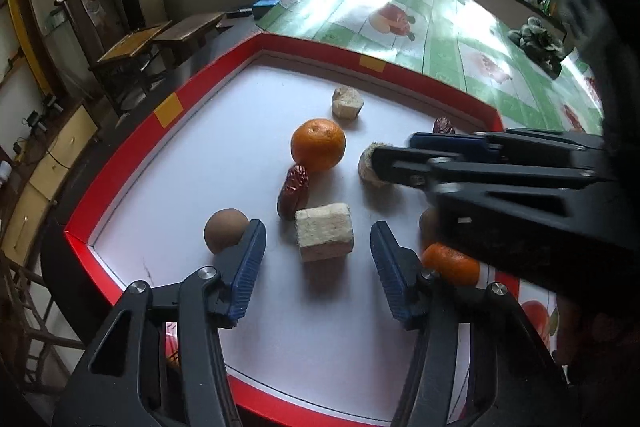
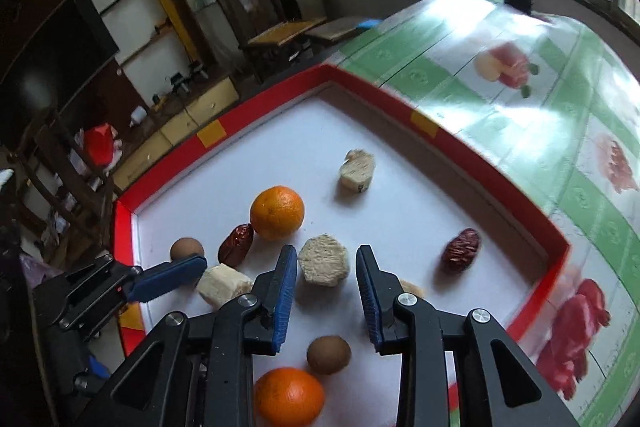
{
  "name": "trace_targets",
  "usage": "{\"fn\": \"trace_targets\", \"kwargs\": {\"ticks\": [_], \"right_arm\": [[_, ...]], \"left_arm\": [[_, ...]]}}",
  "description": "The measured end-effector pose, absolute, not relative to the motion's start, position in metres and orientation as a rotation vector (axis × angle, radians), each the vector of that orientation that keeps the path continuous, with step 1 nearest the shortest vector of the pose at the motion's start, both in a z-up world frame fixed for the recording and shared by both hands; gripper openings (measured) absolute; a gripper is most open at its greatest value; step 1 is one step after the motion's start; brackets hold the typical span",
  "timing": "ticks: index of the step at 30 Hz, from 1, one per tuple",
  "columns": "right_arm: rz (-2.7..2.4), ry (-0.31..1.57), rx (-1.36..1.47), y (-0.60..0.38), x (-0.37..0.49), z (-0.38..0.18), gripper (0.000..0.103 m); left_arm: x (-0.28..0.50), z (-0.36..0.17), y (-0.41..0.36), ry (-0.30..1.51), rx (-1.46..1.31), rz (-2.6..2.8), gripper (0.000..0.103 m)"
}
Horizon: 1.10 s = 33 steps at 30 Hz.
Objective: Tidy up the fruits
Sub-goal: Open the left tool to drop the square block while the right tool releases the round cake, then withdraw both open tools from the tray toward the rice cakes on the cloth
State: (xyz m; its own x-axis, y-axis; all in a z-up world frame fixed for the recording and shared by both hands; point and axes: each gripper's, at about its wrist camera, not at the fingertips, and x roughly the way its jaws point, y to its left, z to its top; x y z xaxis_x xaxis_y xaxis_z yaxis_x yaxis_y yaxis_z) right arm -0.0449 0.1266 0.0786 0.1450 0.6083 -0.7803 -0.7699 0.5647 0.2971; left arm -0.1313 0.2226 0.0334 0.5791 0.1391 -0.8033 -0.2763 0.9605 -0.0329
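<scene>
A: How are the grippers sitting?

B: Both are hanging over the white tray [image 1: 120,187], tilting down; the left gripper [image 1: 318,251] is standing released, jaws wide, gripping nothing; the right gripper [image 2: 326,269] is likewise spread and empty.

A: And the fruit, working outward?

B: By the left tool, a pale block [image 1: 324,237] is lying between its fingers, touching neither; a brown ball [image 1: 225,230] is sitting just beside the left finger; a date [image 1: 293,191] and an orange [image 1: 318,145] are lying beyond, touching each other. By the right tool, a second orange [image 2: 289,397] and a brown fruit [image 2: 329,349] are lying under its jaws; a hexagonal block [image 2: 323,265] is sitting between the fingertips, apart from both; another date [image 2: 461,250] is lying further right, near the red rim [image 2: 480,163].
</scene>
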Motion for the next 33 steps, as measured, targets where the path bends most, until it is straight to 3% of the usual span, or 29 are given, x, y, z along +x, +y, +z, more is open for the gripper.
{"fn": "trace_targets", "kwargs": {"ticks": [12,33], "right_arm": [[0.933,0.949,-0.005,0.035,-0.057,0.116,0.036],[0.646,0.972,0.132,-0.144,-0.044,0.101,0.041]], "left_arm": [[-0.132,0.058,0.191,0.872,-0.137,0.199,0.056],[-0.106,0.058,0.08,0.927,-0.131,-0.03,0.056]]}}
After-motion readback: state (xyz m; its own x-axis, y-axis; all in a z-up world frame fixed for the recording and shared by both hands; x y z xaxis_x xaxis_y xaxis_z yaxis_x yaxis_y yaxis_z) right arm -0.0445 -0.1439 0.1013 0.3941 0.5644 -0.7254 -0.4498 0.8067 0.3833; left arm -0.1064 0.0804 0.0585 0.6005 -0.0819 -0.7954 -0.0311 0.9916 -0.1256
